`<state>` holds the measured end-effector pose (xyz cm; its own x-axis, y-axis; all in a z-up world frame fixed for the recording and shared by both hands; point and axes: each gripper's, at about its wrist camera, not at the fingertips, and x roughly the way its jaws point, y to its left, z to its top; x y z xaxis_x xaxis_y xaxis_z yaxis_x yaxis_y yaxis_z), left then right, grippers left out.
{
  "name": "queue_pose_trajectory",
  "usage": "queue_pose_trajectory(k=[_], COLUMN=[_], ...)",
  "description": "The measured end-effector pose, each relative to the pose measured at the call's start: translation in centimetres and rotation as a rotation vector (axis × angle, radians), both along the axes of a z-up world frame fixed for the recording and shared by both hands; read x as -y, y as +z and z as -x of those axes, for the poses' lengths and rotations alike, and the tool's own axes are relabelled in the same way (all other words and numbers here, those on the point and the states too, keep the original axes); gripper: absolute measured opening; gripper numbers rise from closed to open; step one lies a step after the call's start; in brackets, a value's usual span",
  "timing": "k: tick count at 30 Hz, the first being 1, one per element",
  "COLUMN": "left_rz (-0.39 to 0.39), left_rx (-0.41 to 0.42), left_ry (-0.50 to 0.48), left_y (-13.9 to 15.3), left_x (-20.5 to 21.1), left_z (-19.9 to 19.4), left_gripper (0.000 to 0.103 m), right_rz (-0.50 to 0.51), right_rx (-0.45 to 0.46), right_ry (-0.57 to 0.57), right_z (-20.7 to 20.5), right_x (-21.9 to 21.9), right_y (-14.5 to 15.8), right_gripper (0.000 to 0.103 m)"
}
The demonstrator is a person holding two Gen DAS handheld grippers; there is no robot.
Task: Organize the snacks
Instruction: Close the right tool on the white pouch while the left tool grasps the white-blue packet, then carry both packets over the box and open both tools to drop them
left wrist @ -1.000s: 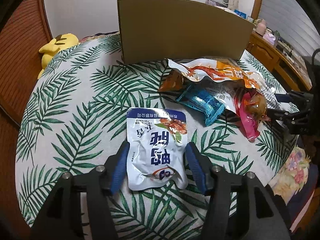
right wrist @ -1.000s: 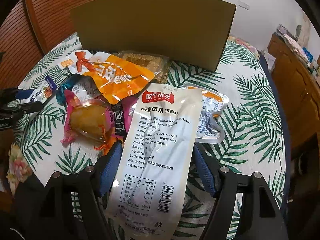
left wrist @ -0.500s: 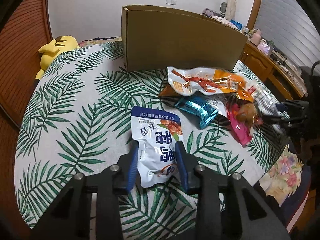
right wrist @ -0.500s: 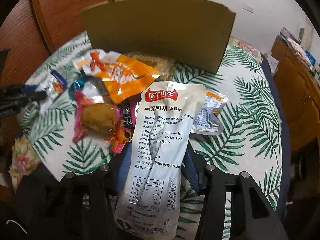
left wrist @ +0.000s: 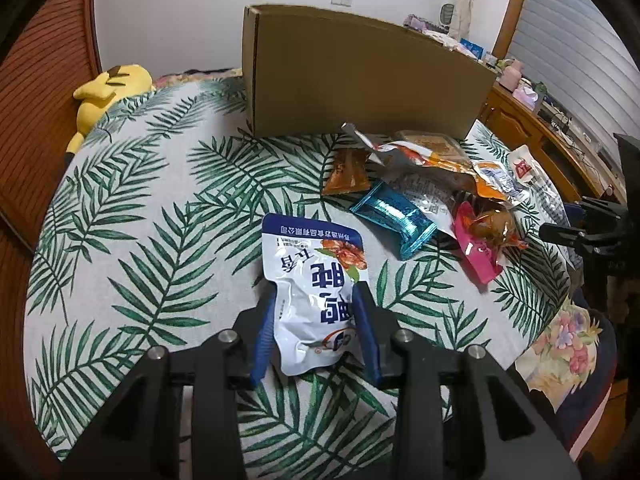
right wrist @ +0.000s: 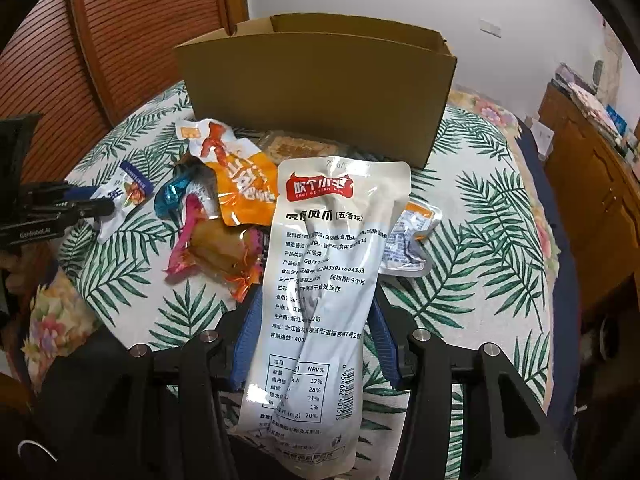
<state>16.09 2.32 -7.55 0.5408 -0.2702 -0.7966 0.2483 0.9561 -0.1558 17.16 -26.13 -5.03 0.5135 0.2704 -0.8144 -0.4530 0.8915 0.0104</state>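
Note:
My left gripper (left wrist: 314, 296) is shut on a white and blue snack pouch (left wrist: 316, 280) and holds it above the table. My right gripper (right wrist: 316, 304) is shut on a long white chicken-feet packet (right wrist: 320, 280), lifted above the snack pile. An open cardboard box (right wrist: 320, 92) stands at the back of the table; it also shows in the left wrist view (left wrist: 360, 76). Loose snacks lie in front of it: an orange packet (right wrist: 240, 184), a teal packet (left wrist: 394, 220), a pink packet (left wrist: 480, 240) and a small white packet (right wrist: 408, 240).
The table has a palm-leaf cloth (left wrist: 140, 220). A yellow plush toy (left wrist: 108, 96) lies at its far left edge. A wooden cabinet (right wrist: 592, 200) stands to the right, and a slatted wooden door (right wrist: 140, 32) is behind at the left.
Both grippers closed on their packets and lifted them off the table. Both cameras rose, so the box's open top now shows in the right wrist view.

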Motion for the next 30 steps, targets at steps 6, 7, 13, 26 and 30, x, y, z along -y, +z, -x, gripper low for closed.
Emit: queue_pose_trajectory(k=[6, 7, 13, 26, 30], left_rz=[0.022, 0.017, 0.032, 0.041, 0.033], left_rx=[0.018, 0.026, 0.066, 0.124, 0.132], left_ry=[-0.004, -0.005, -0.008, -0.03, -0.031], left_y=[0.1, 0.1, 0.6, 2.8, 2.8], left_x=[-0.2, -0.2, 0.1, 0.6, 0.8], left_z=[0.3, 0.5, 1.6, 3.0, 3.4], left_gripper=[0.033, 0.033, 0.026, 0.009, 0.009], right_rz=[-0.001, -0.001, -0.013, -0.035, -0.036], right_rx=[0.004, 0.006, 0.021, 0.032, 0.033], right_ry=[0.0, 0.0, -0.001, -0.009, -0.009], right_z=[0.3, 0.4, 0.8, 0.8, 0.8], right_x=[-0.1, -0.1, 0.2, 0.5, 0.6], right_y=[0.0, 0.1, 0.6, 1.1, 1.0], right_gripper=[0.052, 0.052, 0.052, 0.052, 0.052])
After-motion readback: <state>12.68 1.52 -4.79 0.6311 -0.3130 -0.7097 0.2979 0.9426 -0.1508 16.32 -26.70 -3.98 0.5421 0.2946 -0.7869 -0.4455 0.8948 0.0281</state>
